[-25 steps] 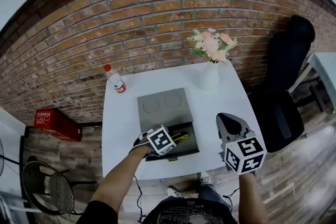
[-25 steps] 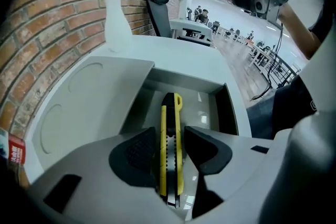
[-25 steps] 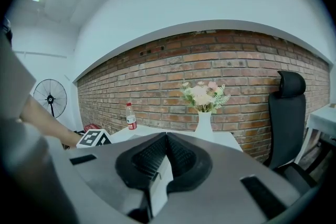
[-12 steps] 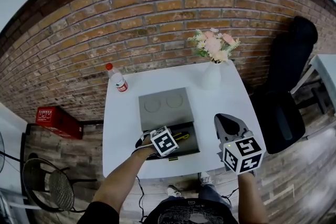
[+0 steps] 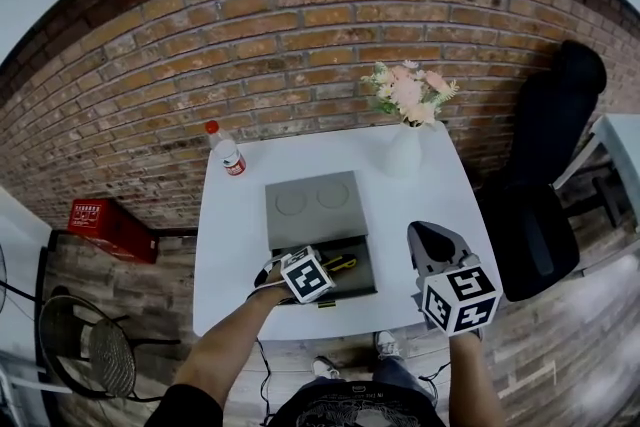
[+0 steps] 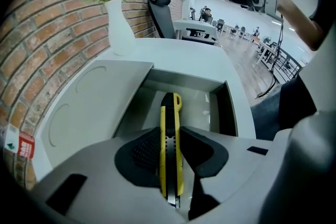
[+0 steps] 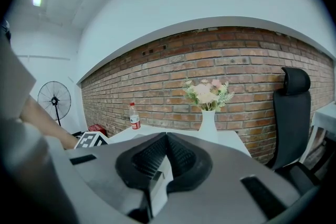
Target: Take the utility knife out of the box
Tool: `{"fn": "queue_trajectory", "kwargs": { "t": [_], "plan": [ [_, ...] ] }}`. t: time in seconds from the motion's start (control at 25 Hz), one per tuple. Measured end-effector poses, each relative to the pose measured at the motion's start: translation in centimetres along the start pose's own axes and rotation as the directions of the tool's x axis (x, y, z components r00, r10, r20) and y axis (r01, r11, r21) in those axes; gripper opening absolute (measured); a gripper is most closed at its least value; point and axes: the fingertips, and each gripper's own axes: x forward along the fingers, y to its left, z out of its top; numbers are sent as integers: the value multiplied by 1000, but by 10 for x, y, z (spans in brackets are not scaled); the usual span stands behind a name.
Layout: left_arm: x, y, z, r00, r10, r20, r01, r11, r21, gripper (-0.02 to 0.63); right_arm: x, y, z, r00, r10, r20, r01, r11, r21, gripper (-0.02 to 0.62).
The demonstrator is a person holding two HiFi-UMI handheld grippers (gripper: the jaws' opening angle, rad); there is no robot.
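My left gripper (image 6: 170, 132) was clamped on the yellow utility knife (image 6: 170, 110), a pad pressed to each side, with the knife still down inside the open grey box (image 6: 224, 113) (its lid (image 5: 312, 205) lay flat toward the brick wall (image 5: 300, 45)). My right gripper (image 7: 167, 139) was closed on nothing, off to the box's right.

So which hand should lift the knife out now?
Left. The fingers of the left gripper squeeze the utility knife inside the box. The right gripper is off to the side, shut, holding nothing.
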Motion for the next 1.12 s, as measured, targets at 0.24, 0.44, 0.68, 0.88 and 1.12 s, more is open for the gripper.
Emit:
{"fn": "queue_trajectory", "kwargs": {
  "t": [0.24, 0.44, 0.68, 0.88, 1.12],
  "plan": [
    [-13, -1, 2, 999, 21, 46, -20, 1000, -17, 129, 3, -2, 2, 1000, 9, 7, -9, 1000, 8, 18],
    [-32, 4, 8, 990, 59, 129, -51, 997, -65, 128, 7, 1, 4, 1000, 30, 9, -30, 1000, 4, 18],
    [-65, 18, 21, 959, 143, 243, -108, 982, -152, 129, 16, 0, 9, 998, 57, 8, -57, 998, -8, 18],
    [-95, 31, 36, 916, 224, 333, -145, 958, -245, 127, 24, 1, 11, 996, 91, 6, -91, 996, -26, 18],
    [-135, 49, 50, 842, 353, 408, -214, 913, -348, 129, 33, -2, 19, 992, 129, 6, -128, 990, -50, 18]
  ]
}}
